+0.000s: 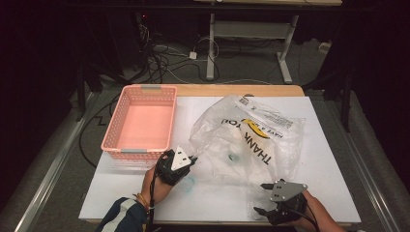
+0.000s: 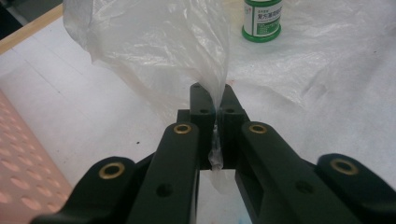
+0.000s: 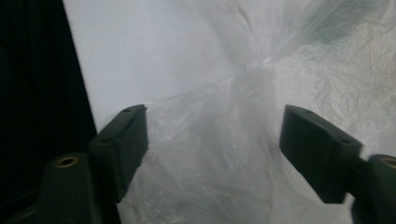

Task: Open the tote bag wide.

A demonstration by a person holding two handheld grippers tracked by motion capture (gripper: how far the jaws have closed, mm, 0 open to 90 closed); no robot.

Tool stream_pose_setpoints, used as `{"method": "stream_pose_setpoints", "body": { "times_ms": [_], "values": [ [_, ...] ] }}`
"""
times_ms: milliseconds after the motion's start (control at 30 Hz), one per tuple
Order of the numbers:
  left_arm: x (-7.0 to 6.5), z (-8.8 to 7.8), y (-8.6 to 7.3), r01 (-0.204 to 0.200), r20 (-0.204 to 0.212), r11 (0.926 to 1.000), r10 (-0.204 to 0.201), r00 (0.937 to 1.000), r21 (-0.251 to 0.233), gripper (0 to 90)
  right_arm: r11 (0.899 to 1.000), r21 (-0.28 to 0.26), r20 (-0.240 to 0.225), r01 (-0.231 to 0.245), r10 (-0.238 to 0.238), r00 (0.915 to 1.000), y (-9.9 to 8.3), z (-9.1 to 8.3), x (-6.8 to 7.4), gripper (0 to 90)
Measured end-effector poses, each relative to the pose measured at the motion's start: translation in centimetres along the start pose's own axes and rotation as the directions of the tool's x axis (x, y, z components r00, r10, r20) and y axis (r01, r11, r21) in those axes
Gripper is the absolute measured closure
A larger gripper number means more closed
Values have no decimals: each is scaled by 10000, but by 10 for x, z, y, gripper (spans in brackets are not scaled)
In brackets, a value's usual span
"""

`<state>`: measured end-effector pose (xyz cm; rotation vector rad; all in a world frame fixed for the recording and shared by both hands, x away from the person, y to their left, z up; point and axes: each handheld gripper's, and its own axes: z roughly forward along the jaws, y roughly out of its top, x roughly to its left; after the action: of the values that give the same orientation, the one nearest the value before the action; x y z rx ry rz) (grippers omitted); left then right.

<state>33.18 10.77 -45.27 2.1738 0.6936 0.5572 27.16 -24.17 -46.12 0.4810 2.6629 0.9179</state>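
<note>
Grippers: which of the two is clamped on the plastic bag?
The left gripper, beside the pink basket: its jaws pinch the plastic bag. The right gripper has open jaws, film between them unpinched.

A white-covered worktop [image 1: 319, 159] carries the things. On it lie a pink basket [image 1: 140, 123] and, beside that, a crumpled clear plastic bag [image 1: 251, 140].

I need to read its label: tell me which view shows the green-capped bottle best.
The left gripper view: the bottle stands upright behind the plastic bag, its white label facing the camera, sharp but cropped at the top. In the high view it is a faint green smudge through the bag. In the right gripper view, a blurred green patch could be it.
</note>
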Motion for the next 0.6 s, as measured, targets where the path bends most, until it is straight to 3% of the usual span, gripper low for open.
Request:
{"method": "stream_pose_setpoints", "body": {
  "times_ms": [100, 167, 233, 300, 367, 467, 600],
  "values": [
    [0, 1, 0, -24, 34, 10000, 24, 10000, 31, 859, 9994, 230, -337, -256, 264, 9991, -2, 7, -7, 483],
    [0, 1, 0, -6, 53, 10000, 6, 10000, 45, 858, 9979, 207, -869, -611, 627, 9942, -3, 9, -11, 550],
    [0, 2, 0, 15, 76, 10000, -15, 10000, 63, 858, 9971, 247, -766, -713, 730, 9944, -3, 8, -15, 690],
    [0, 2, 0, -8, 95, 9999, 7, 10000, 105, 858, 9956, 225, -820, -910, 925, 9923, -4, 9, -20, 775],
    [-1, 2, 0, -19, 96, 10000, 18, 10000, 94, 858, 9957, 285, -621, -879, 895, 9940, -3, 9, -21, 865],
    [-1, 1, 1, -34, 88, 10000, 34, 10000, 24, 858, 9983, 317, -317, -487, 497, 9983, 0, 9, -18, 895],
    [1, 0, 2, 102, 50, 9999, -102, 9999, -107, 857, 9972, -608, 310, -434, 453, 9985, 6, -2, -16, 900]
  ]
}}
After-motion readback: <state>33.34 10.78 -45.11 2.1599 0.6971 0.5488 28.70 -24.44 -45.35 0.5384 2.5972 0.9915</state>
